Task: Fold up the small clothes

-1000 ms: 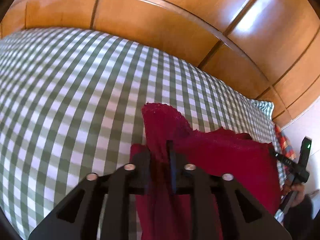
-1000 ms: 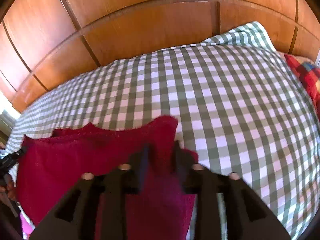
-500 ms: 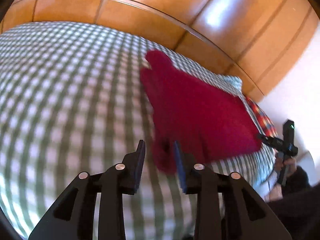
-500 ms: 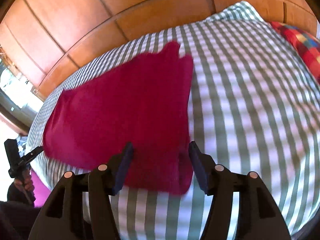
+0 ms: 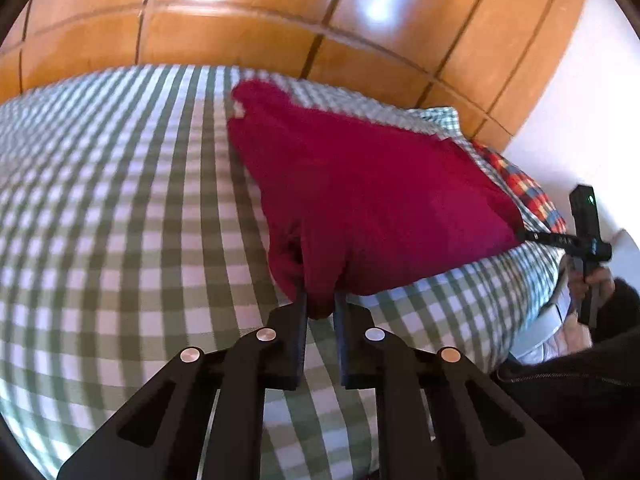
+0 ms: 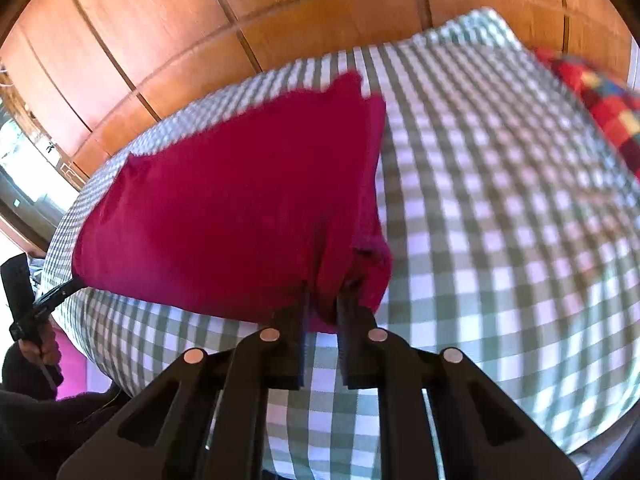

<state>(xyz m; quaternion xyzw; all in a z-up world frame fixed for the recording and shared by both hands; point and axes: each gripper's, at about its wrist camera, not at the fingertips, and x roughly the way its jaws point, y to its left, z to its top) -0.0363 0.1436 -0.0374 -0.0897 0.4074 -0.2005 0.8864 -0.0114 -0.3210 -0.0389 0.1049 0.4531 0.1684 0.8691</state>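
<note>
Garment corners pinched in left hand-held gripper, right hand-held gripper.

Before me lay a bed under a green-and-white checked cover. Behind its far edge rose a wall of glossy orange-brown wood panels, split by dark grooves and catching bright glare. Beside the panels stood a plain white wall. A red plaid cloth lay at the bed's edge, and daylight came through a window off to the side.
</note>
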